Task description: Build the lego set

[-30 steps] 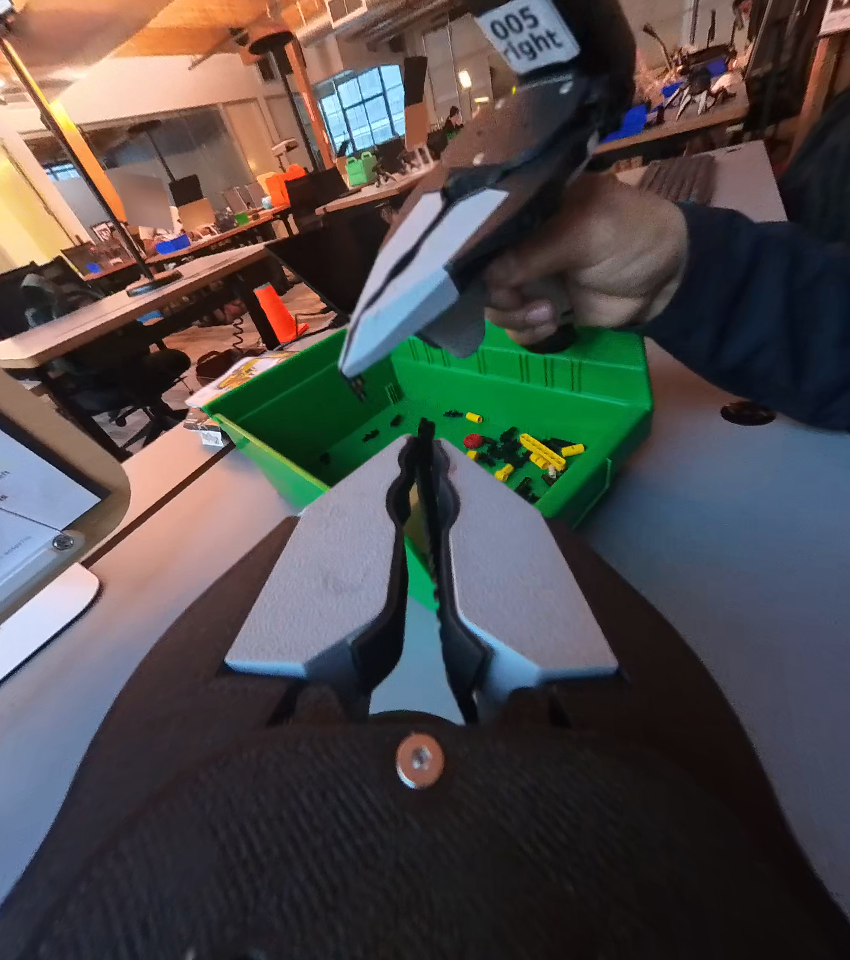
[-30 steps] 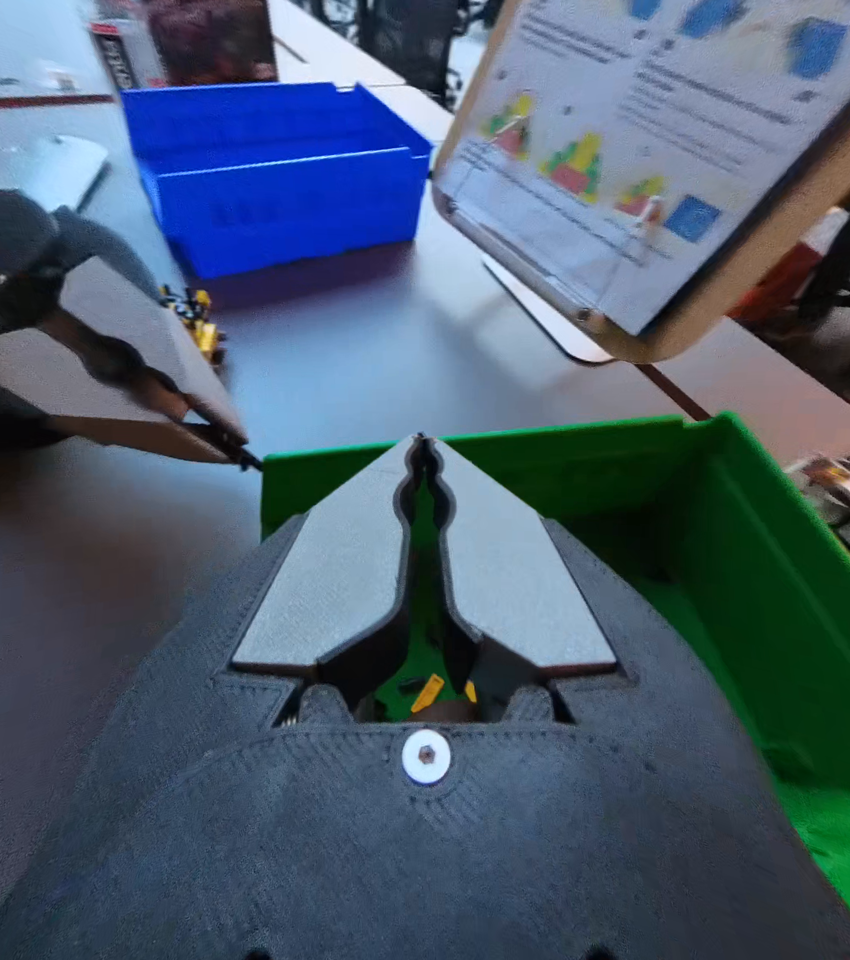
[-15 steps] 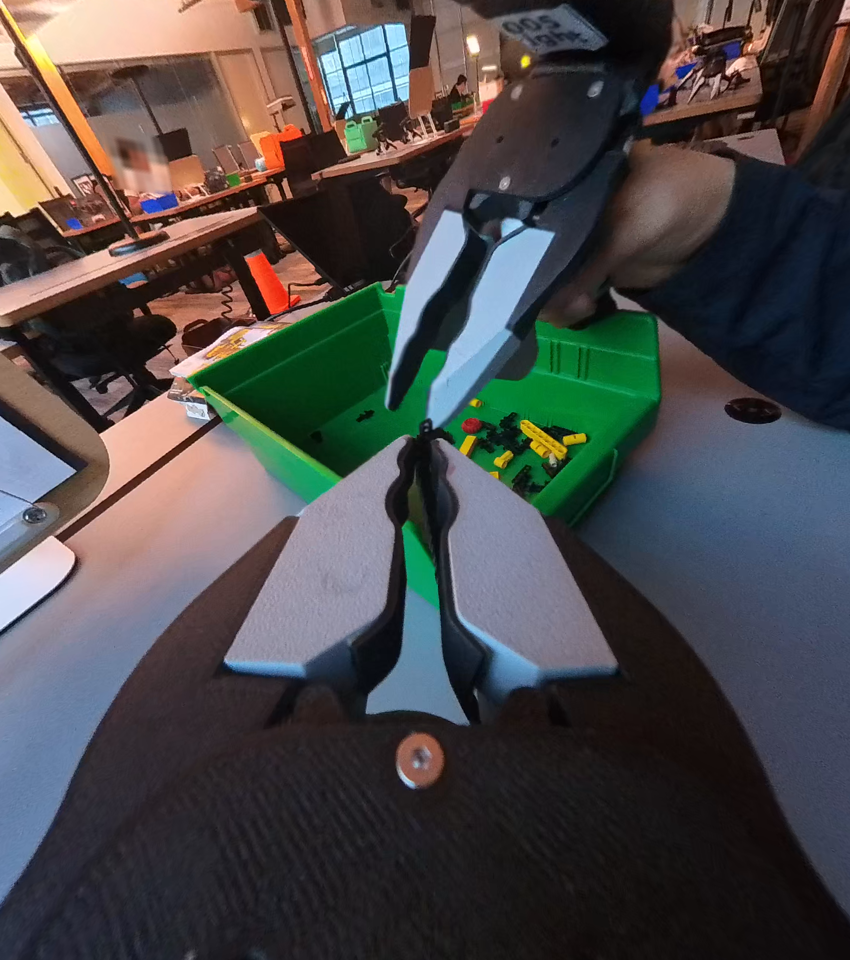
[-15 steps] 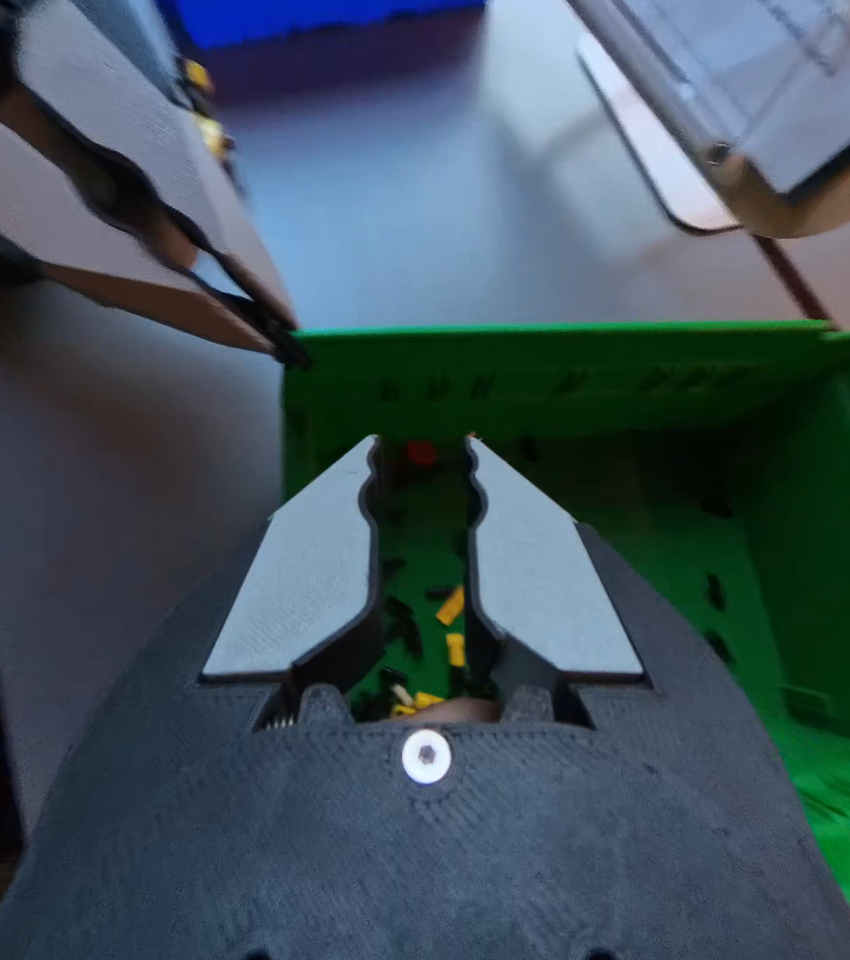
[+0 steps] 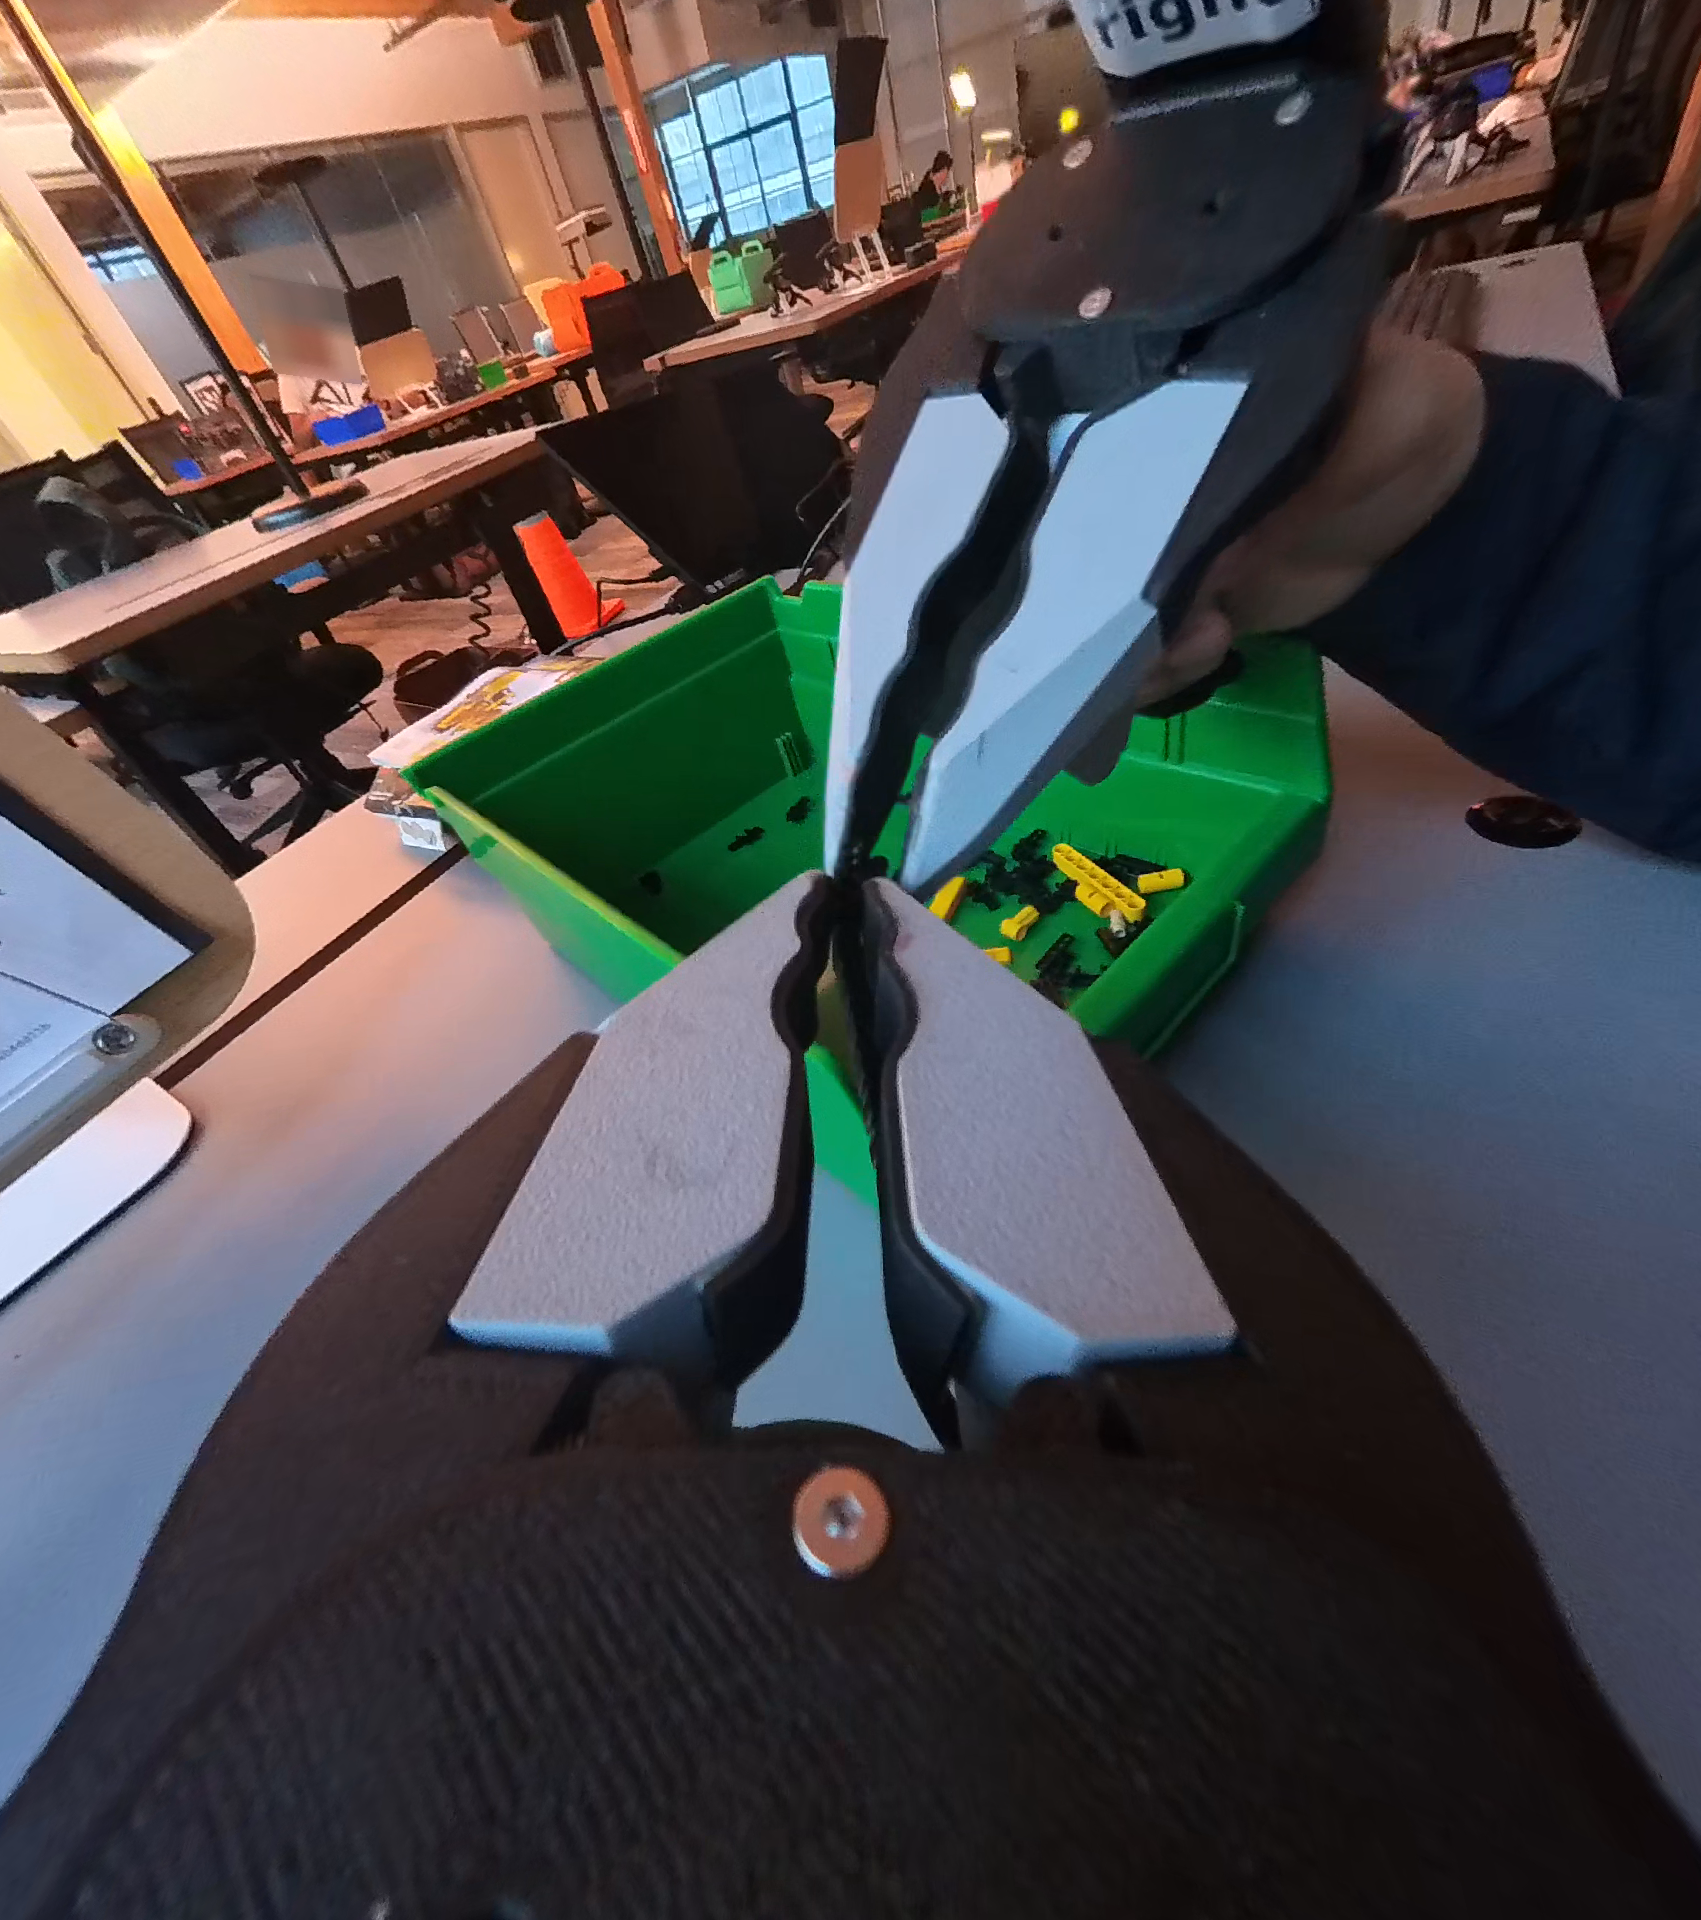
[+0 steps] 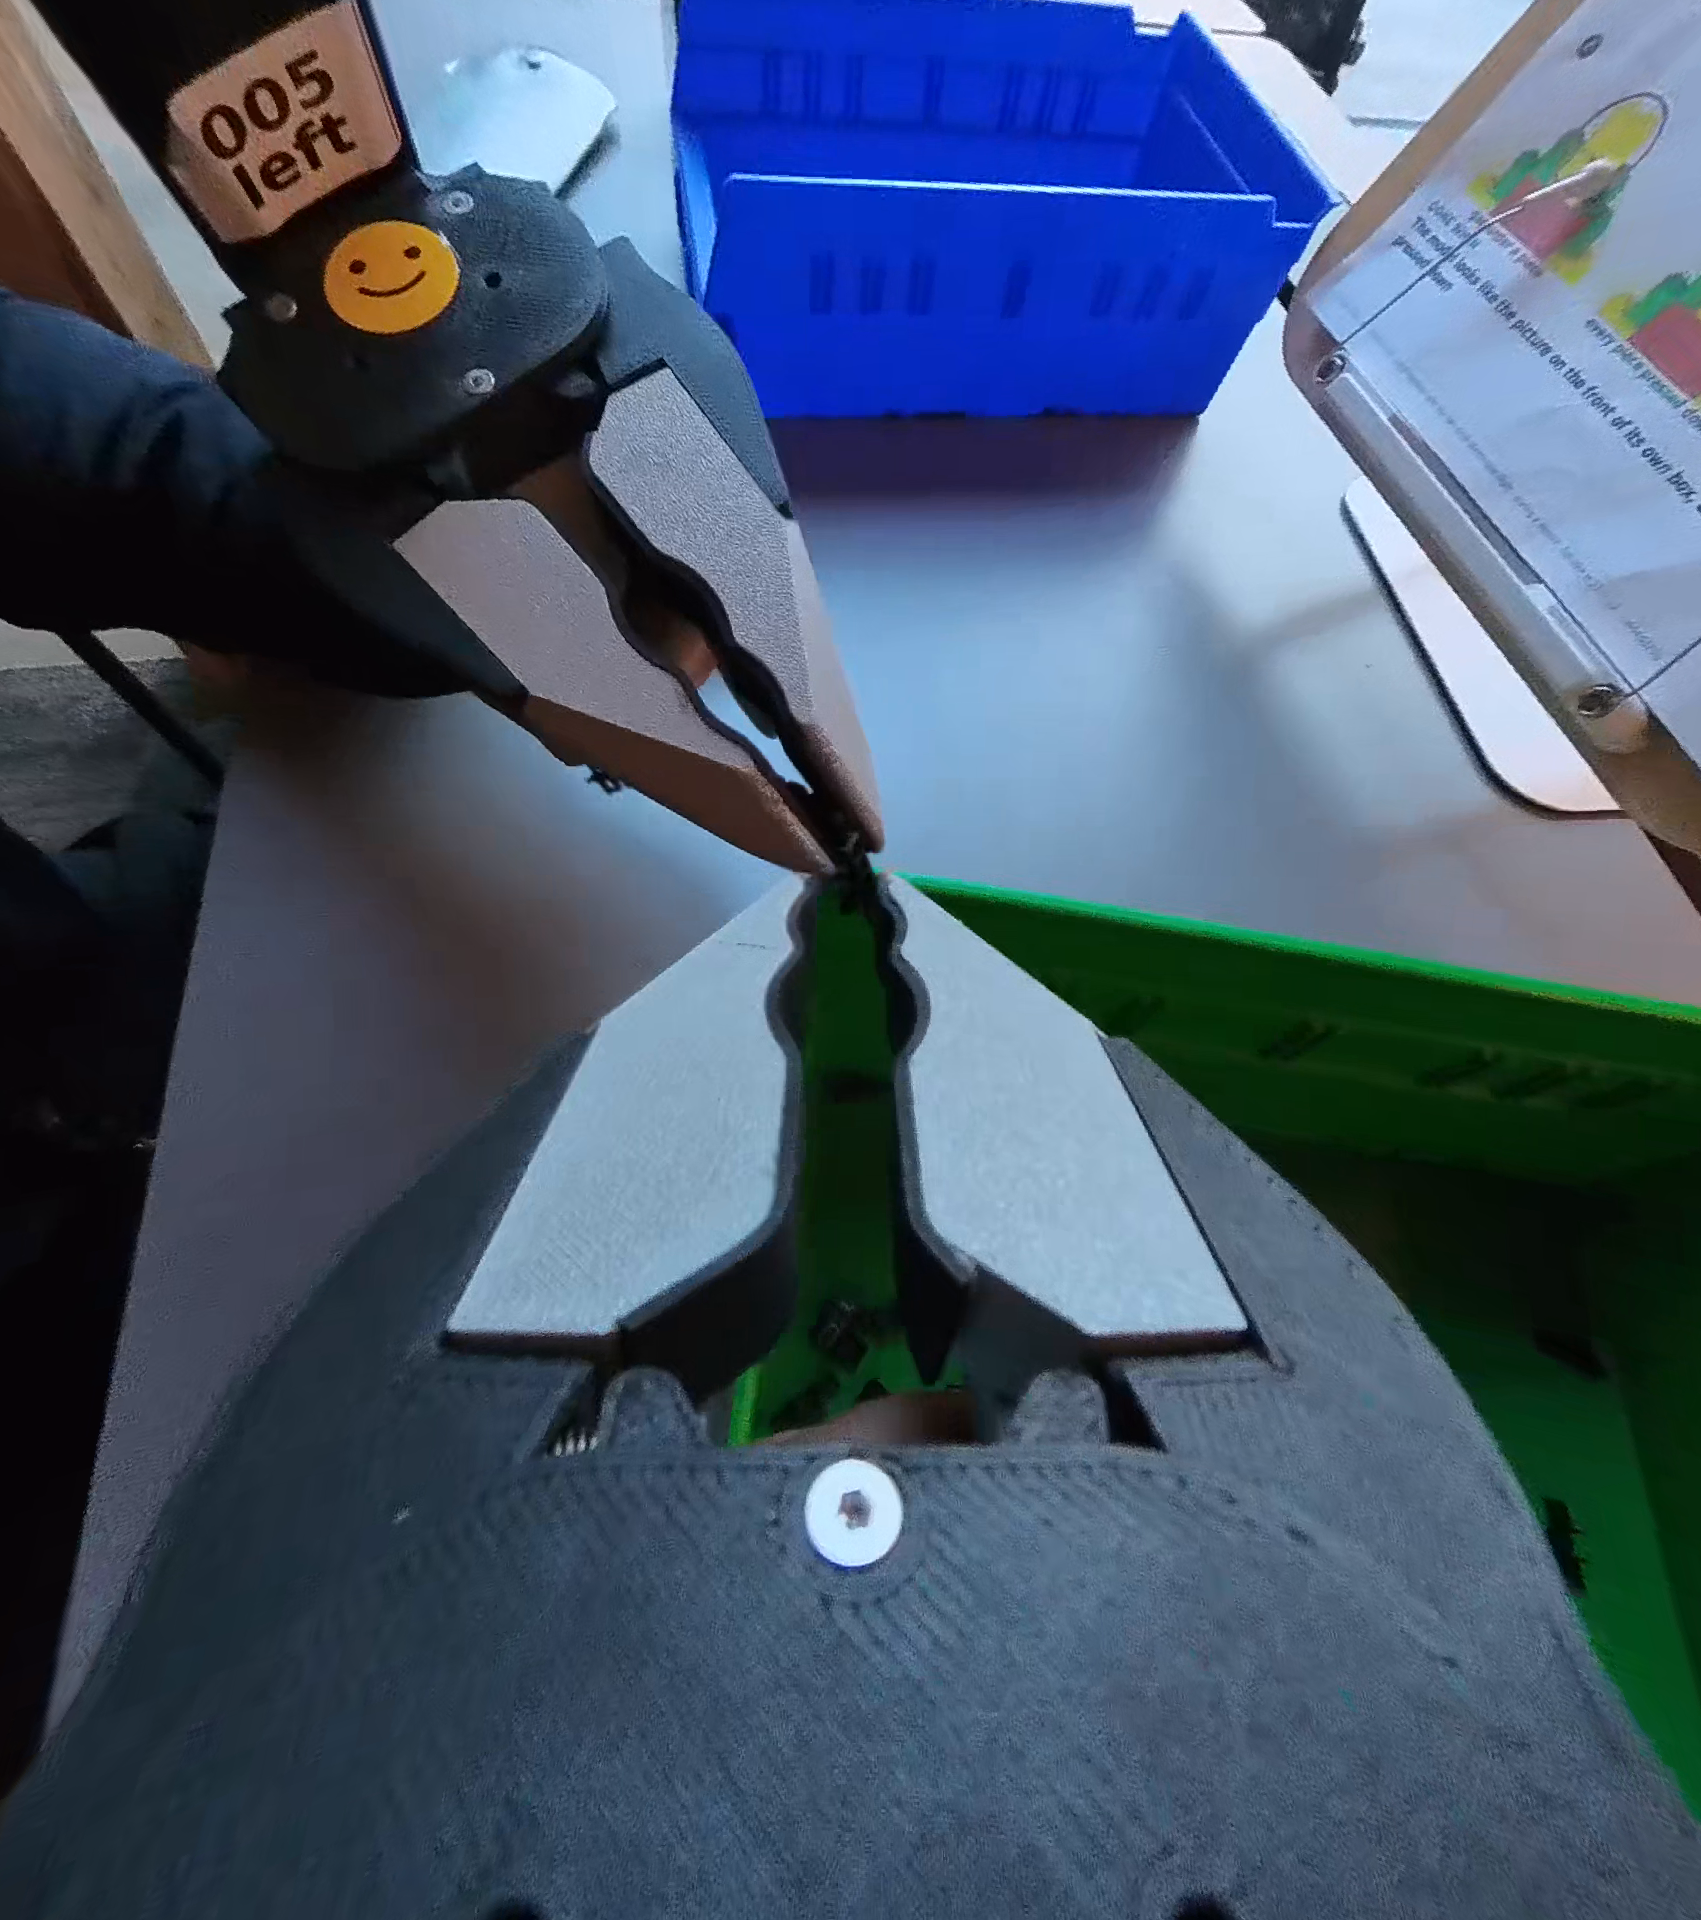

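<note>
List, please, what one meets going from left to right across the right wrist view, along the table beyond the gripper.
Left gripper held by a dark sleeve → blue bin → instruction board on its stand. The green bin lies nearer, lower right.

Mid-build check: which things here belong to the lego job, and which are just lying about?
In the job:
left gripper
right gripper
small black piece between their tips
green bin of loose pieces
instruction board

Lying about:
blue bin
orange cone
</note>
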Demonstrator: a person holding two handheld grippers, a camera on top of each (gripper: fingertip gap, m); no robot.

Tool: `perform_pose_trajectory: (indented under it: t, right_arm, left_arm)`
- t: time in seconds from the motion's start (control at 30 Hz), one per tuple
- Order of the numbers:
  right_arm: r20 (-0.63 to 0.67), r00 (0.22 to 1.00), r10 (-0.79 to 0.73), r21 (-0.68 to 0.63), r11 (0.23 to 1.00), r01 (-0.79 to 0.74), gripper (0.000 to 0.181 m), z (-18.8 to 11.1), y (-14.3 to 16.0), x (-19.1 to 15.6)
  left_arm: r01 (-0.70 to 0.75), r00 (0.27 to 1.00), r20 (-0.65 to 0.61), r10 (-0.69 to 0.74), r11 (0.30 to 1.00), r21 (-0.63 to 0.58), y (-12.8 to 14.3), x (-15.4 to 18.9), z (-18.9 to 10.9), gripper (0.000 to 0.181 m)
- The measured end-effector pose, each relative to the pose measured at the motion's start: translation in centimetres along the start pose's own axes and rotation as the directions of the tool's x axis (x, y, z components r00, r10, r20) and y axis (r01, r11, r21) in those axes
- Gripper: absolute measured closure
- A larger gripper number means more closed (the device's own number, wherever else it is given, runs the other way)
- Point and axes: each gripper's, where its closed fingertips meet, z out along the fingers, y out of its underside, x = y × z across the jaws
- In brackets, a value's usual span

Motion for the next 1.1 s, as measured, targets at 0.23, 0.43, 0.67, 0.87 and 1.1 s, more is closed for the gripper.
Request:
perform_pose_trajectory:
  t: [0.23,0.43,0.67,0.87,1.1]
  right_arm:
    - [0.057,0.995,0.080,0.081,0.993,-0.084,0.171,-0.3,-1.0,0.1]
    - [0.027,0.998,0.057,0.064,0.996,-0.059,0.181,-0.1,-0.9,0.2]
    - [-0.438,0.895,0.083,0.048,0.997,-0.068,0.181,-2.9,-0.2,7.5]
    - [-0.273,0.947,0.170,-0.063,0.979,-0.194,0.141,-2.4,2.7,6.1]
    - [-0.207,0.960,0.190,-0.090,0.973,-0.212,0.158,-1.9,3.1,5.1]
  left_arm:
    - [0.034,0.999,-0.026,-0.033,0.999,0.011,-0.2,-0.1,-0.2,0.180]
    - [0.005,1.000,-0.023,-0.005,1.000,0.002,0.0,0.3,0.0,0.180]
    - [0.032,0.999,-0.012,-0.031,0.999,0.010,-0.2,-0.2,-0.3,0.180]
    - [0.022,1.000,-0.007,-0.022,1.000,-0.006,0.3,0.0,0.1,0.180]
    - [0.014,1.000,-0.008,-0.014,1.000,-0.014,0.4,0.1,0.3,0.180]
